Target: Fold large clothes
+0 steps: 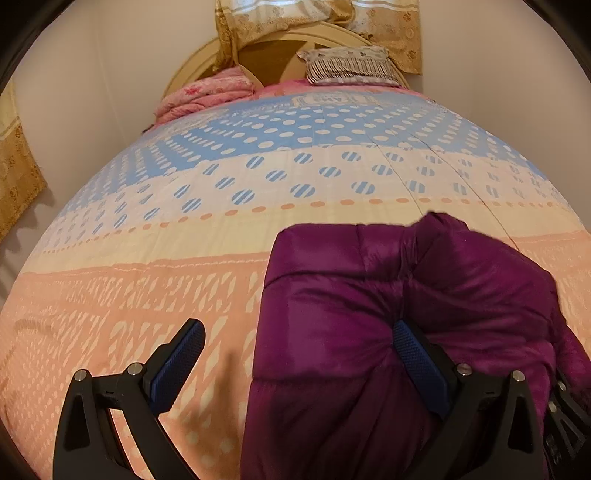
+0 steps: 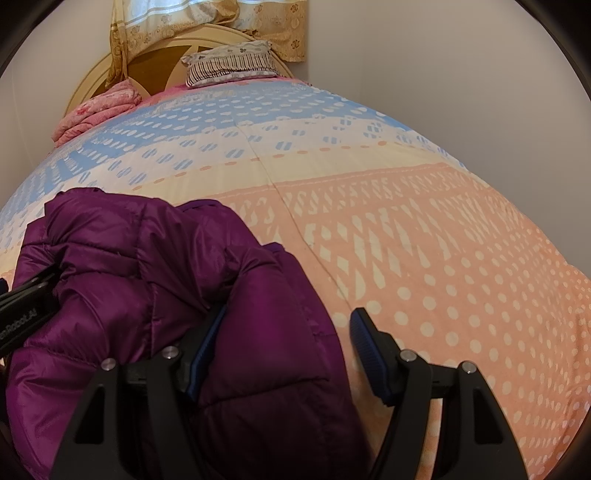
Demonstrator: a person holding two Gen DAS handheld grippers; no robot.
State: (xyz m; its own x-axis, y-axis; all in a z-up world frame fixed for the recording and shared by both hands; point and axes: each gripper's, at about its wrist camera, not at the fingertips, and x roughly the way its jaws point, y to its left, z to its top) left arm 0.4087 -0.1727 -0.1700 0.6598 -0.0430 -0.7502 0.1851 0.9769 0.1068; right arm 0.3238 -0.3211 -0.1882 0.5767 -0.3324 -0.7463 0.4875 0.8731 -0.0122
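Observation:
A purple quilted puffer jacket (image 1: 388, 314) lies bunched on the patterned bedspread (image 1: 147, 295), at the near right in the left wrist view and near left in the right wrist view (image 2: 147, 277). My left gripper (image 1: 299, 350) is open over the jacket's left edge; its right finger presses into the fabric, its left finger is over the bedspread. My right gripper (image 2: 288, 343) is open over the jacket's right edge; its left finger is tucked against the fabric, its right finger is over the bedspread (image 2: 443, 258).
At the head of the bed lie a folded pink blanket (image 1: 207, 92) and a striped pillow (image 1: 351, 64) against a round wooden headboard (image 1: 266, 59). Gold curtains (image 1: 314, 22) hang behind. White walls stand on both sides.

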